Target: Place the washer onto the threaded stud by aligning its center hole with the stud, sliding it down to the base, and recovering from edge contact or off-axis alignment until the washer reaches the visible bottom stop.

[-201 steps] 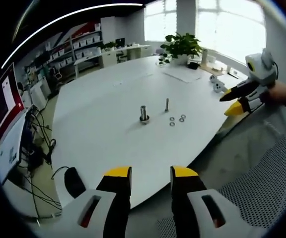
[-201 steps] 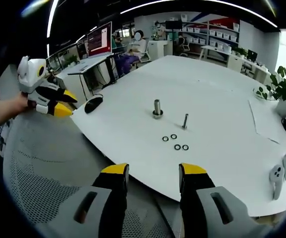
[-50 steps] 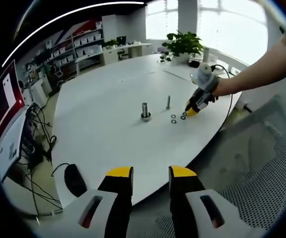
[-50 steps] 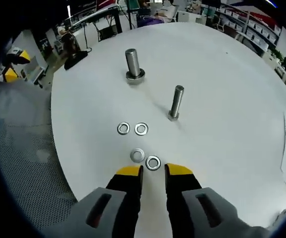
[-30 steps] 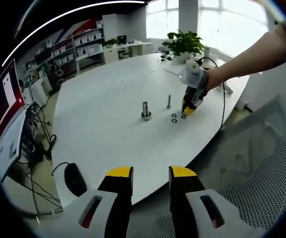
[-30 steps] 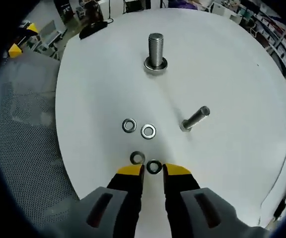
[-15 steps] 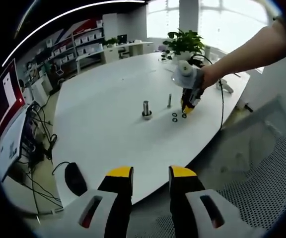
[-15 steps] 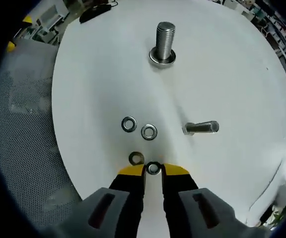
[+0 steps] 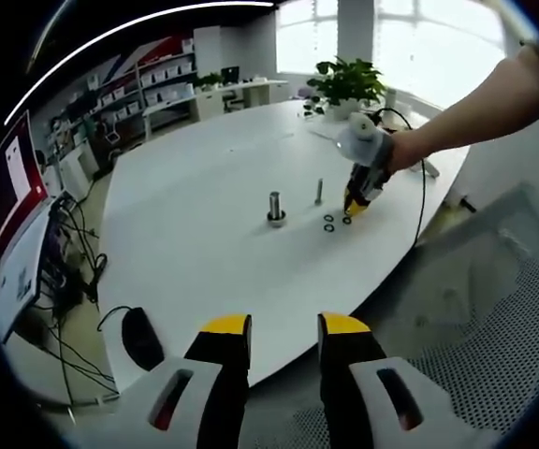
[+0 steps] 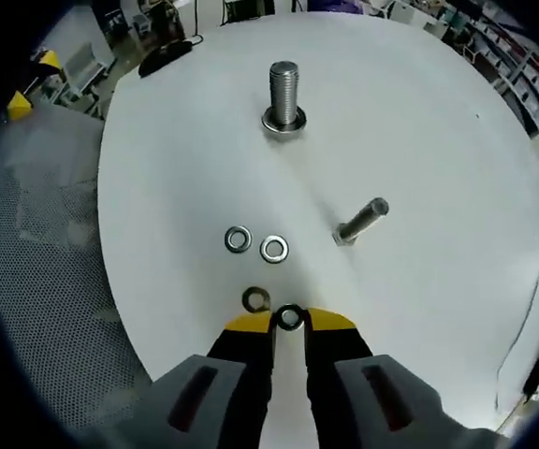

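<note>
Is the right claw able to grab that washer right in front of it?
Probably yes. The right claw has the washer between its yellow tips already, on bare table, and the other washer lies just off to the side.

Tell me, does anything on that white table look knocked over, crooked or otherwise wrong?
Nothing stands out. The thick stud stands upright in its base, and the thin bolt also stands on its head in the left gripper view; its lean is probably lens distortion. Four washers lie flat; the right gripper brackets one washer.
</note>
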